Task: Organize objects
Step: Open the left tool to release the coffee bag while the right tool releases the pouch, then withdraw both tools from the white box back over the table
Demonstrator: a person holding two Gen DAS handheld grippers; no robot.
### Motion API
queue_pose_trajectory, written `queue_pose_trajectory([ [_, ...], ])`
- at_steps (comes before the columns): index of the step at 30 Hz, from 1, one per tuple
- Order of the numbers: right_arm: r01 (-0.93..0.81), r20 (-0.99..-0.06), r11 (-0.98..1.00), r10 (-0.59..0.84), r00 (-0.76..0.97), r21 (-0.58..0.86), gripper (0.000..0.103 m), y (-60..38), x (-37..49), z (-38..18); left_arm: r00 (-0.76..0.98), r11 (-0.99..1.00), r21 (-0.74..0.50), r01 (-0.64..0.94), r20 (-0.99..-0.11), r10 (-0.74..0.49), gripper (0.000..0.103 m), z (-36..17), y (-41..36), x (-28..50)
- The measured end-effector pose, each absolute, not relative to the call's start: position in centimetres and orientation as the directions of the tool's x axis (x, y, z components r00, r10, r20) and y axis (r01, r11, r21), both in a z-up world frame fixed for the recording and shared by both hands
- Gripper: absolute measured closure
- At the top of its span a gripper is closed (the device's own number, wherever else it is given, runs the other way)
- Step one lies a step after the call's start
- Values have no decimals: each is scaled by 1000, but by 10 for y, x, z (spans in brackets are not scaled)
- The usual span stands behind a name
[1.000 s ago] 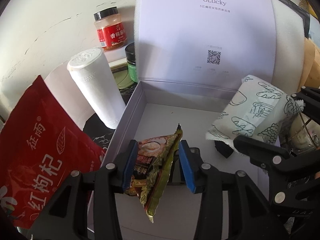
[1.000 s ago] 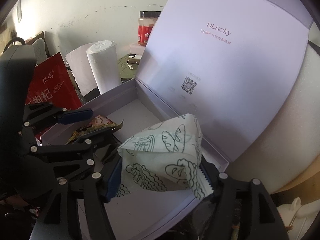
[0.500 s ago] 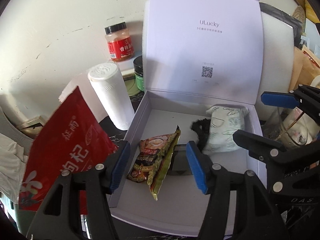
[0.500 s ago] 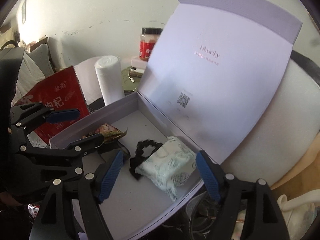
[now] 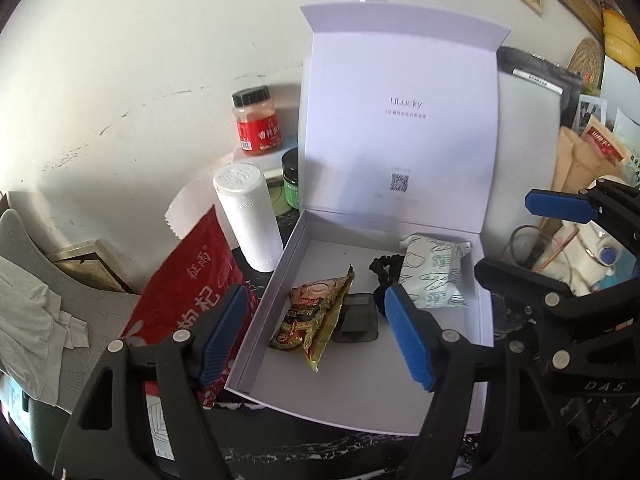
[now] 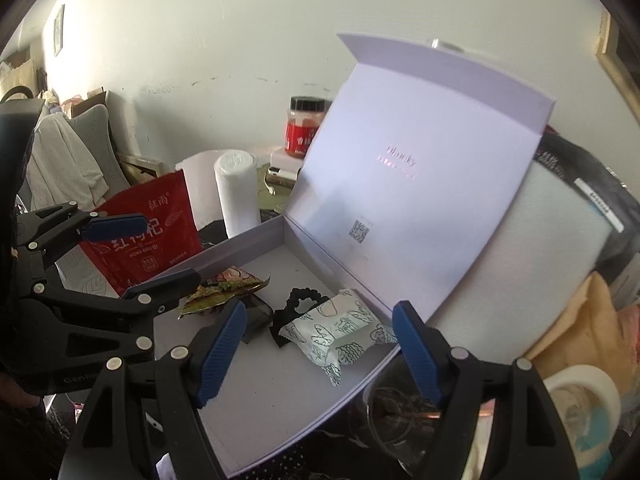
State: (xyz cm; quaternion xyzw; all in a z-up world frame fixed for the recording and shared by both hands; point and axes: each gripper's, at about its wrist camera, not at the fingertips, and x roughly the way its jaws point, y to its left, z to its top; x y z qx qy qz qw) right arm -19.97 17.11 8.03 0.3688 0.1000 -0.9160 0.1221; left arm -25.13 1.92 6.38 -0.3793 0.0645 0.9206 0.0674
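Observation:
A white lidded box (image 5: 360, 380) stands open, lid upright; it also shows in the right wrist view (image 6: 280, 384). Inside lie a gold-and-red snack packet (image 5: 316, 316), a dark flat case (image 5: 358, 322), a black scrunchie (image 5: 384, 268) and a white patterned pouch (image 5: 434, 276). The right wrist view shows the pouch (image 6: 340, 336), scrunchie (image 6: 302, 300) and snack packet (image 6: 224, 288) too. My left gripper (image 5: 316, 336) is open and empty, above the box's near edge. My right gripper (image 6: 320, 352) is open and empty, just before the pouch.
Left of the box stand a white paper roll (image 5: 248, 216), a red bag (image 5: 192, 292), a red-labelled jar (image 5: 256, 124) and a green jar (image 5: 291, 182). A glass and cluttered bags (image 5: 568, 248) sit to the right. Wall behind.
Both grippers let go of their items: the snack packet and the pouch now lie in the box. Both grippers opened wide and pulled back and up from the box.

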Motion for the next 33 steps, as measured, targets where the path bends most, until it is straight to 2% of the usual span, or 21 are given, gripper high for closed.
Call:
queue_pose_trajectory([
  [13, 293, -643, -948, -150, -751, -121, 27, 175, -147, 121, -740, -987, 54, -153, -668, 79, 31, 102, 16, -198],
  [18, 291, -623, -948, -151, -767, -129, 27, 176, -123, 134, -759, -988, 59, -140, -648, 69, 27, 117, 16, -172],
  [33, 290, -589, -949, -168, -791, -119, 27, 189, -52, 149, -778, -990, 57, -131, -625, 67, 22, 144, 23, -89],
])
